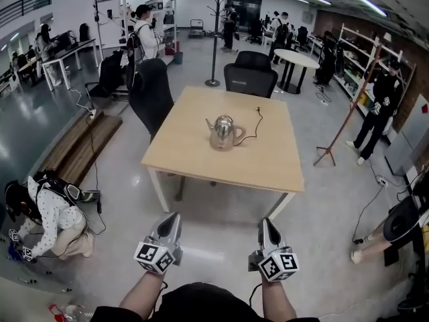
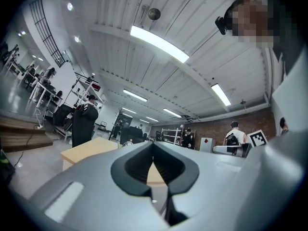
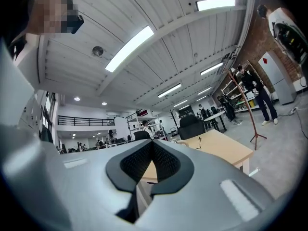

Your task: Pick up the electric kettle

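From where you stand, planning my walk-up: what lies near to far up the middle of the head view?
Left gripper and right gripper side by side → table → kettle → chair → round table

One wooden table (image 1: 268,159), bearing one steel kettle (image 1: 222,133) and one black cord (image 1: 253,129). Three black chairs (image 1: 151,94) by that table, two beyond its far edge and one at its far left corner; one wooden bench (image 1: 84,146) to its left, one round white table (image 1: 295,59) well beyond it. Two grippers on its near side: left gripper (image 1: 173,219), right gripper (image 1: 266,224).
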